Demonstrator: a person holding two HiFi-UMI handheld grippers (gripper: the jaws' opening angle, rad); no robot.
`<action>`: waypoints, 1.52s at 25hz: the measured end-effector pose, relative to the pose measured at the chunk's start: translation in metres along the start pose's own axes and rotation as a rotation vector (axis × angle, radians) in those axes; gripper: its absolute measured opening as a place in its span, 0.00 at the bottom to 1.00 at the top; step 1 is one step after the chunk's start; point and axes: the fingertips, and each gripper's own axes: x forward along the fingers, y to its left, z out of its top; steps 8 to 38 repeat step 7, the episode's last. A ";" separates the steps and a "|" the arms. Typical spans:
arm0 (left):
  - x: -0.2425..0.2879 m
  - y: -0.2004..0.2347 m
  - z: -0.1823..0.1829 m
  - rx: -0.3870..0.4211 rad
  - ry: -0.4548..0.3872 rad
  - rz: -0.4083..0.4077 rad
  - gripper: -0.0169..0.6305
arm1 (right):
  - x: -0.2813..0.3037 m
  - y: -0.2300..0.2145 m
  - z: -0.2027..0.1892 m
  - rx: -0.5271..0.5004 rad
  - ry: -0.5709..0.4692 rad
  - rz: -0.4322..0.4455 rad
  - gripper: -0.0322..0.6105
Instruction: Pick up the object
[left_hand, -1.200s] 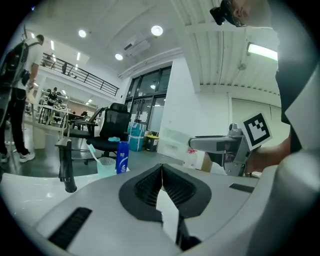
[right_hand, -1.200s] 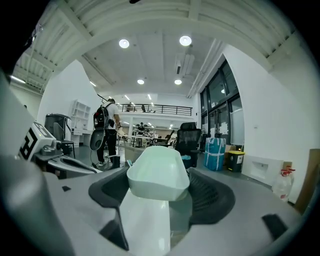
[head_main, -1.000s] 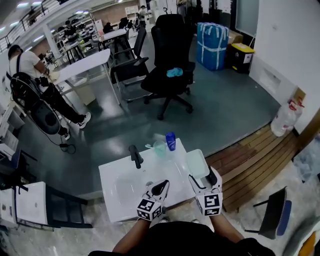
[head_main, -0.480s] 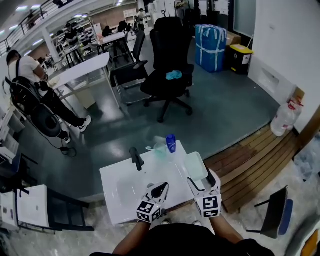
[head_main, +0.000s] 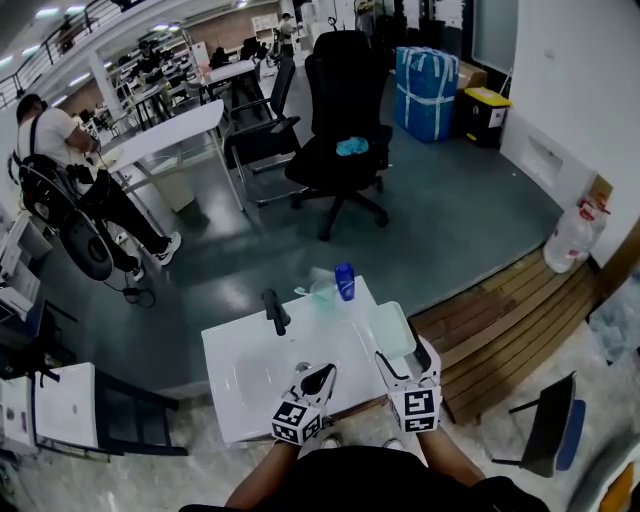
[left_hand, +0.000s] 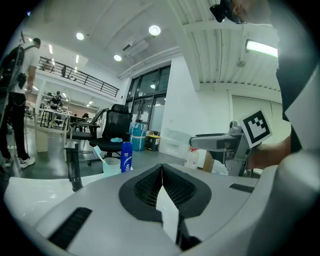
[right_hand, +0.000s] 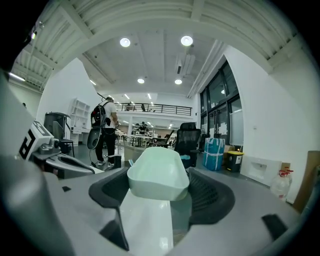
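A pale green oblong dish (head_main: 392, 328) lies at the right edge of the white basin top (head_main: 240, 385). My right gripper (head_main: 405, 358) sits right behind it. In the right gripper view the dish (right_hand: 156, 170) fills the gap at the tips of the right gripper (right_hand: 157, 186), whose jaws stand apart on either side of its near end. I cannot tell whether they touch it. My left gripper (head_main: 322, 374) hovers over the basin's front edge, shut on nothing; in its own view the left gripper (left_hand: 161, 167) shows only a thin slit between the jaws.
At the basin's back stand a black faucet (head_main: 273, 310), a pale green cup (head_main: 321, 293) holding a toothbrush, and a blue bottle (head_main: 344, 282). Wooden boards (head_main: 500, 300) lie on the floor to the right. A black office chair (head_main: 340, 150) stands beyond, and a person stands far left.
The head view has shifted slightly. Both grippers and the dish keep their places.
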 end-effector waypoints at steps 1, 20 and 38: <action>0.000 0.000 0.000 -0.003 -0.002 -0.001 0.06 | 0.001 0.000 -0.001 -0.001 0.001 -0.003 0.64; -0.003 -0.002 0.007 -0.019 -0.023 -0.009 0.06 | 0.005 0.003 0.011 -0.006 -0.030 0.005 0.64; -0.003 -0.002 0.007 -0.019 -0.023 -0.009 0.06 | 0.005 0.003 0.011 -0.006 -0.030 0.005 0.64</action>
